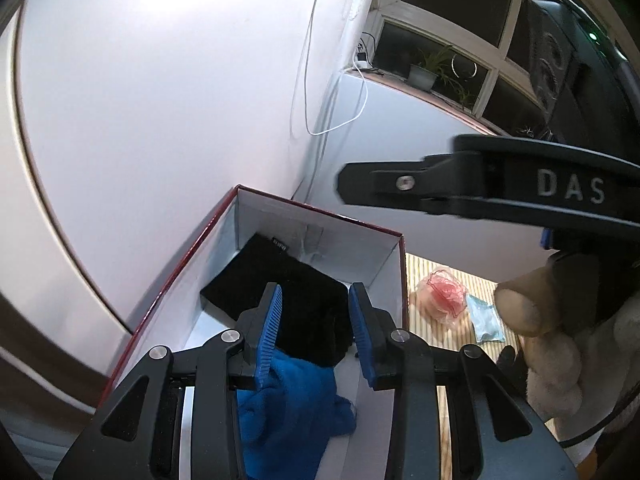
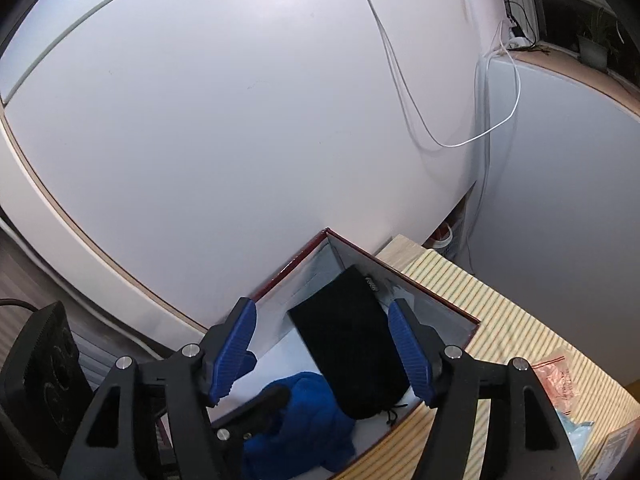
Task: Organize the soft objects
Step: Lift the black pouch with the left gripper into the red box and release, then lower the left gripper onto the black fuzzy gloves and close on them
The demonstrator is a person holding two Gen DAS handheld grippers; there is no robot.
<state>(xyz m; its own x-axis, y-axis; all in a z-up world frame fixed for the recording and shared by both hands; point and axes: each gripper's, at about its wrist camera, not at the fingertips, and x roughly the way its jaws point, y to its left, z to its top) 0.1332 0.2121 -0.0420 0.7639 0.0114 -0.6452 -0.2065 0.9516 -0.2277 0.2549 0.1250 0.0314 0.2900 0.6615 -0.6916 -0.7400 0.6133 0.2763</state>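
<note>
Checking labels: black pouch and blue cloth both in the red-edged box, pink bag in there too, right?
Not quite. The black pouch and blue cloth lie in the box, but the pink bag lies outside it on the striped mat, as the left wrist view shows.

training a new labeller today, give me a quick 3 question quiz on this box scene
1. True or false: the black pouch lies inside the red-edged box.
2. Which item lies nearest the camera in the box? A) blue cloth B) pink bag C) pale blue packet
3. Fill in: the right gripper is ____ and holds nothing.

Key: 1 true; 2 A; 3 open. The pink bag and pale blue packet lie outside, on the striped mat.
</note>
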